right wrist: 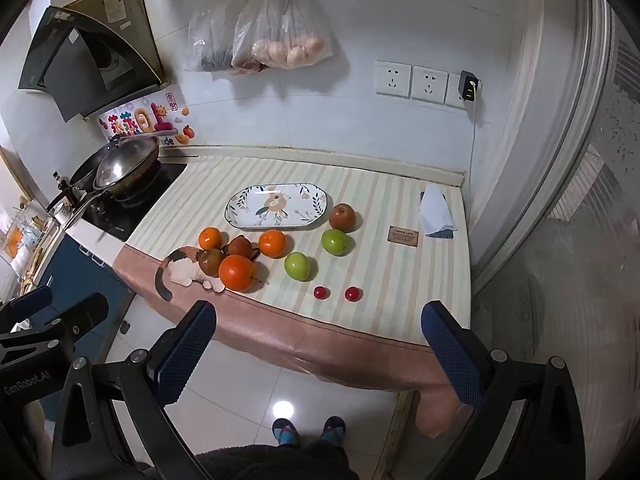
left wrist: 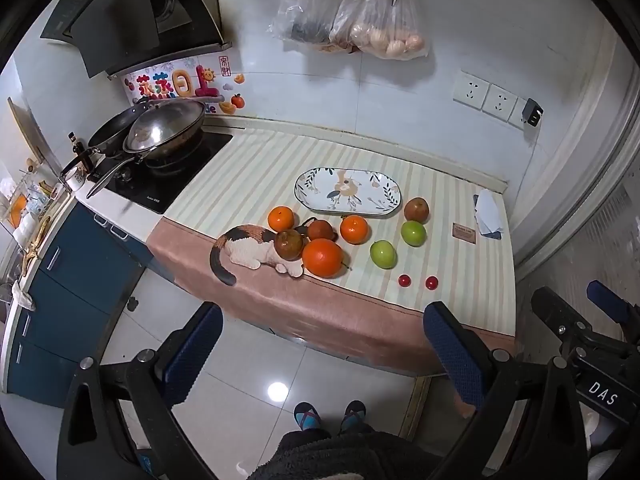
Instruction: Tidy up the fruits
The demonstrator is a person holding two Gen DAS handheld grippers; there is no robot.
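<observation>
An empty oval flower-patterned plate (left wrist: pixel 347 191) (right wrist: pixel 276 205) lies on the striped cloth. In front of it lie three oranges, the largest (left wrist: pixel 322 257) (right wrist: pixel 236 272) nearest the edge, two green apples (left wrist: pixel 383 254) (right wrist: pixel 297 266), three brownish-red fruits (left wrist: pixel 416 210) (right wrist: pixel 342 216) and two small red cherry tomatoes (left wrist: pixel 404 280) (right wrist: pixel 321 292). My left gripper (left wrist: pixel 324 354) is open and empty, held over the floor short of the counter edge. My right gripper (right wrist: pixel 320 350) is open and empty, also short of the edge.
A cat figure (left wrist: pixel 244 249) is on the cloth at its front left, beside the fruits. A stove with pans (left wrist: pixel 160 132) stands left. A folded white cloth (left wrist: pixel 488 214) and a small label (left wrist: pixel 464 233) lie right. Bags hang on the wall (left wrist: pixel 360 20). Wall sockets (right wrist: pixel 412 80) are behind.
</observation>
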